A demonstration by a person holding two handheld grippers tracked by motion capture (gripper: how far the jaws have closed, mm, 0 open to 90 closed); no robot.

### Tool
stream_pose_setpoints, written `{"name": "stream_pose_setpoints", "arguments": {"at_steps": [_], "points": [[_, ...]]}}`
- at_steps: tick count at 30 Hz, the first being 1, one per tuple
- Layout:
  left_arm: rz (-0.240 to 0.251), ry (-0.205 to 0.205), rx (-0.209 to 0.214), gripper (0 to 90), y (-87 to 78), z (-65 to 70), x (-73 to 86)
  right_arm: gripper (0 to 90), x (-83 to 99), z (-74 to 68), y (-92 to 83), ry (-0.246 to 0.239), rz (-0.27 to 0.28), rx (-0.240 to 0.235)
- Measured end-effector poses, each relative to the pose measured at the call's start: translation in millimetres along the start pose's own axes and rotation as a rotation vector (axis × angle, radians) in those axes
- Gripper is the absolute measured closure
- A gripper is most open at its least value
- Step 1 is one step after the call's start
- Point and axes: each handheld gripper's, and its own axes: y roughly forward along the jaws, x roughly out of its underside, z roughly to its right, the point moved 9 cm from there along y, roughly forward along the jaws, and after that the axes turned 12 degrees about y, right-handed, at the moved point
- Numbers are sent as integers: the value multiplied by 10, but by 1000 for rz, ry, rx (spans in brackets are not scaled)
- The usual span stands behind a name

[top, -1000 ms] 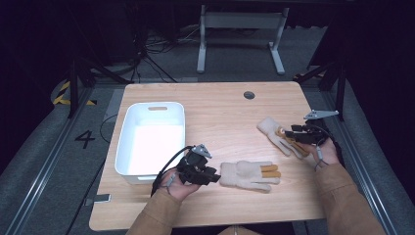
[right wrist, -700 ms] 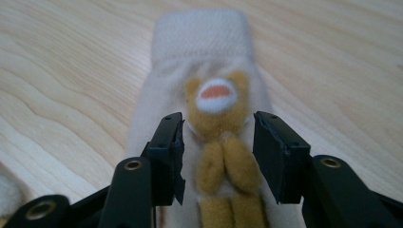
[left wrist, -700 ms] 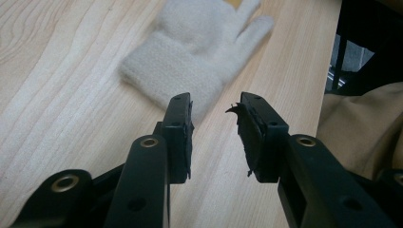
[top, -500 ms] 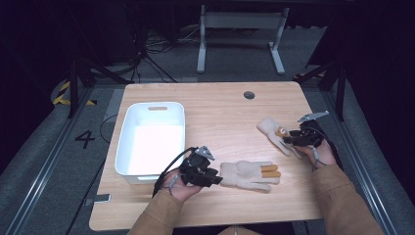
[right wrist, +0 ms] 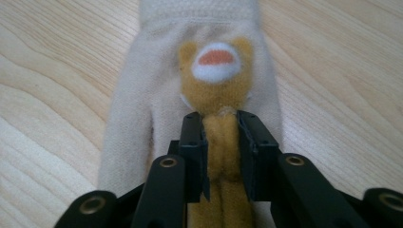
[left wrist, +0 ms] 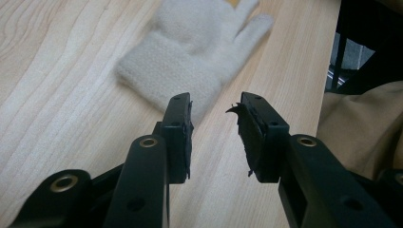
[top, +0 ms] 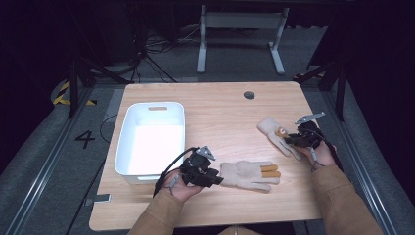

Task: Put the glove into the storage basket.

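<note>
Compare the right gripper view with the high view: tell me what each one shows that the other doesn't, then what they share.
Right gripper view alone: the right gripper's jaws, just closing, squeeze the far glove's tan fingers below a stitched white-and-orange snout.

High view alone: the white bin, the near glove in front of the open left gripper, and both sleeves.

Both: the far glove, the right gripper and the wooden table.

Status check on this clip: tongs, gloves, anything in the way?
Right tongs just closed on far glove's tan fingers. Left tongs open, short of near glove's cuff. White bin sits clear of both.
</note>
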Motion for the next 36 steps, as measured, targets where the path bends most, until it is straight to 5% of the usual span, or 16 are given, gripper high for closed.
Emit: {"name": "stream_pose_setpoints", "arguments": {"at_steps": [8, 22, 36], "points": [[9, -1, 2, 651, -9, -7, -14, 785, -27, -24, -67, 22, 18, -34], [42, 10, 44, 650, -37, 10, -158, 791, -101, -66, -468, 25, 121, -74], [58, 82, 84, 650, -20, 131, -468, 793, 26, -305, -900, -56, 180, -114]]}}
